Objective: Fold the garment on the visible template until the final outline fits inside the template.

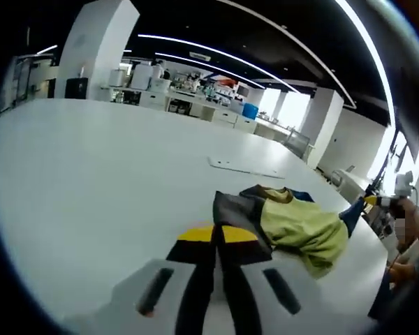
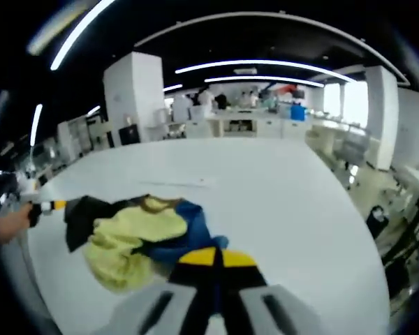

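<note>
Lying crumpled on the white counter (image 1: 91, 181), the garment (image 1: 293, 223) is a loose heap of yellow-green, dark grey and blue cloth, bunched rather than spread flat. In the left gripper view the left gripper (image 1: 216, 241) rises from the bottom with its two black, yellow-tipped jaws pressed together; their tips reach the dark grey edge of the heap, though whether any cloth is caught between them cannot be told. Beyond the heap a thin flat template (image 1: 244, 167) lies on the counter, apart from the cloth. At the right edge of that view a hand (image 1: 408, 223) holds another yellow-tipped tool by the blue end of the heap. In the right gripper view the right gripper (image 2: 216, 259) also has its black jaws closed, yellow tips side by side, meeting the blue part of the garment (image 2: 136, 237); a pinch of cloth cannot be confirmed. The template (image 2: 178, 183) shows here as a pale strip past the heap. At the left edge a hand (image 2: 10, 222) holds a yellow-tipped tool next to the dark grey side.
</note>
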A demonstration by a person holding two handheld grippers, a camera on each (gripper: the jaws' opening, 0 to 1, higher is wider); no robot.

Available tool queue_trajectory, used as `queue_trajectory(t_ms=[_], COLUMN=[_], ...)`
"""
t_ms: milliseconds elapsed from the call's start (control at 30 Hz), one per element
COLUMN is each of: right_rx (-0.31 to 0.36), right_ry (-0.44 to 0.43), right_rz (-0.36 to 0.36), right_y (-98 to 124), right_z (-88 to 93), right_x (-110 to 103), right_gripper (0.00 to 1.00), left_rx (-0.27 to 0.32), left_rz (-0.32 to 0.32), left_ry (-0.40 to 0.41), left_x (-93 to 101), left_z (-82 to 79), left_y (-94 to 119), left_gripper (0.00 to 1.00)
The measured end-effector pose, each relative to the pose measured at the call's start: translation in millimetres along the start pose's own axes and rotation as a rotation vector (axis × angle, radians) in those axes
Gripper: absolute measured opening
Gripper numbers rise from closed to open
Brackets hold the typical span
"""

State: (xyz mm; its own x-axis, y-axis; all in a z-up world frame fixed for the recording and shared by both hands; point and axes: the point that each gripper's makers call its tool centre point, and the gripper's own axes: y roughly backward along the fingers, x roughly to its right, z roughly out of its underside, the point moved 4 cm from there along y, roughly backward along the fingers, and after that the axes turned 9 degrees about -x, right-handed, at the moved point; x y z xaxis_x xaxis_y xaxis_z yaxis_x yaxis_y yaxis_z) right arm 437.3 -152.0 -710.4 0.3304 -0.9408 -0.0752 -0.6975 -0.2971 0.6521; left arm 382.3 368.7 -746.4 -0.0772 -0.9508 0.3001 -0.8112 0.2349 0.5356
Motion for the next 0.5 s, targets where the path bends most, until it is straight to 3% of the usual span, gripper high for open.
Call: queue_trajectory(t_ms=[67,500], right_rx=[-0.013,-0.092], right_ry=[-0.002,-0.035], right_rz=[0.016,0.082], right_y=[0,-6], right_z=[2.6,13.7], right_x=[5,44], right_gripper=[0.00,0.00], left_rx=[-0.022,-0.089], left_rz=[-0.032,-0.106], left_ry=[-0.024,-0.060], left_x=[-11.2,-37.9], left_z=[-0.6,0.1], left_y=[-2,-25], left_gripper=[0.00,0.00])
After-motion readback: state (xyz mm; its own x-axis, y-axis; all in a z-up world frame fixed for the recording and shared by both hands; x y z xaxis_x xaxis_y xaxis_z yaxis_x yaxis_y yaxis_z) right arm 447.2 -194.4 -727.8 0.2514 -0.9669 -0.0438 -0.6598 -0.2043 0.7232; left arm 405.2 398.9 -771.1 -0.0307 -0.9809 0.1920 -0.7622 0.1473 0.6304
